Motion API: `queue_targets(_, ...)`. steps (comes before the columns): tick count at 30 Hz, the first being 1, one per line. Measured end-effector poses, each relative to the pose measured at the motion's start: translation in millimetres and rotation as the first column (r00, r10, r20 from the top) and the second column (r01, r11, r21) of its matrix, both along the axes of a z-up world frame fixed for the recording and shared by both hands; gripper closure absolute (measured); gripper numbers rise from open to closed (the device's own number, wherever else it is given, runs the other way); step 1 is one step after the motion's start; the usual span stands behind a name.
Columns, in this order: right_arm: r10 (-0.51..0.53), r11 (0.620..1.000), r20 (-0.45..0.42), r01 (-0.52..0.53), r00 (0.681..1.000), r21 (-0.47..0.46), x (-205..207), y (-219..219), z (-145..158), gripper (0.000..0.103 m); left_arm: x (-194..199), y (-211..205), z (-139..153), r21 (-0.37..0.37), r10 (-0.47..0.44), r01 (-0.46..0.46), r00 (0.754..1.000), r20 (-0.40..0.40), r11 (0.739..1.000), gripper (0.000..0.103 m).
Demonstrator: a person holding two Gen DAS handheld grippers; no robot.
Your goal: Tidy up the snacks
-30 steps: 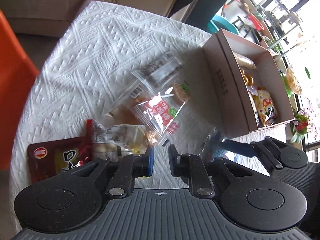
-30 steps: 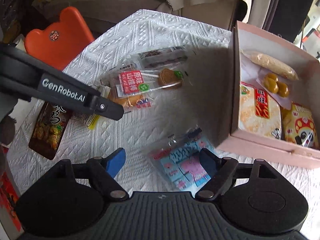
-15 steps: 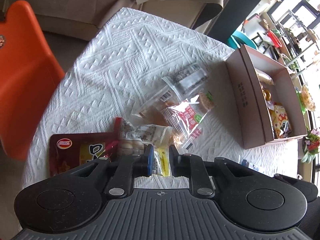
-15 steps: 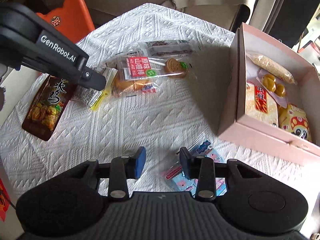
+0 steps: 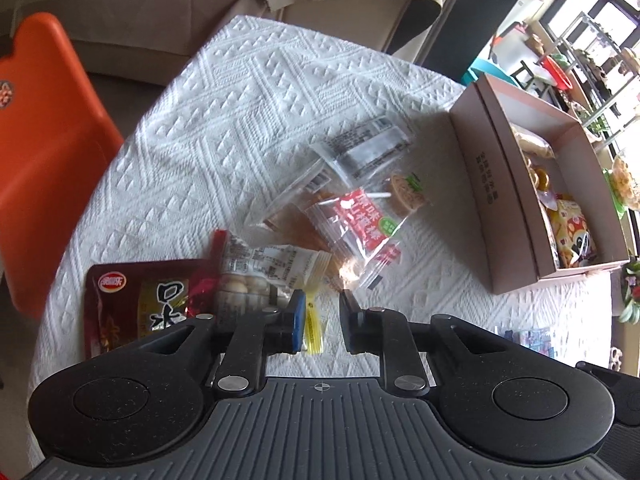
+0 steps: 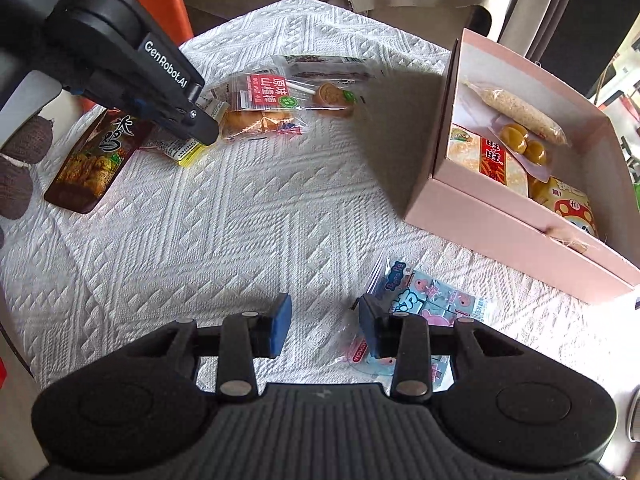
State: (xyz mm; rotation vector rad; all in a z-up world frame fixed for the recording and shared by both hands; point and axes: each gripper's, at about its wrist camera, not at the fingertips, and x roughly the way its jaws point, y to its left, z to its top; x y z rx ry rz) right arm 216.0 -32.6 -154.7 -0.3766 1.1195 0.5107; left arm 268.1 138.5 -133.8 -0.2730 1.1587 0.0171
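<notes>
Right gripper [image 6: 323,322]: points steeply down at the cloth [image 6: 240,220]. The jaws have just been closing and now stand a short way apart. Only bare cloth shows between the pads, nothing pinched.
- Blue pack [image 6: 432,300]: flat on the cloth, just outside the right-hand jaw. Its near corner runs under that finger. Contact cannot be told.
- Box [image 6: 480,216]: ahead and to the right of the jaws, well apart from them, open, with several snacks inside.

Left gripper [image 5: 320,314]: also tilted steeply down. The jaws have just opened a little and a narrow gap shows, with nothing clamped.
- White pack [image 5: 256,268]: just ahead and left of the jaws. Its yellow end [image 5: 312,320] lies in the gap, close to the left-hand pad. The pads do not press it.
- Red pouch [image 5: 136,300]: left of the jaws, touching the white pack and partly hidden by the gripper body.
- Clear packs [image 5: 360,220]: a loose overlapping pile ahead of the jaws, between them and the box.
- Orange chair [image 5: 48,140]: far left, off the cloth.

In the right wrist view, the tip of the left gripper sits over the white pack. Whether it touches cannot be told.
</notes>
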Motion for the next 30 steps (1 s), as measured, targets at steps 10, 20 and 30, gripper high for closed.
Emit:
queue_targets(10,0.016,1.000,0.002,-0.016,1.000,-0.011,-4,9,-3,0.047,41,-60,17,0.305,-0.433,0.405,0.901,0.026,0.862,0.077)
queue_targets(20,0.001,1.000,-0.036,-0.001,0.999,-0.006,-4,12,-4,0.041,69,-89,-7,0.456,-0.616,0.605,0.774,-0.146,0.652,0.073)
queue_targets(30,-0.087,0.995,-0.031,0.088,0.996,0.040,-3,-13,9,0.041,95,-90,-24,0.398,-0.570,0.603,0.794,-0.213,0.691,0.058)
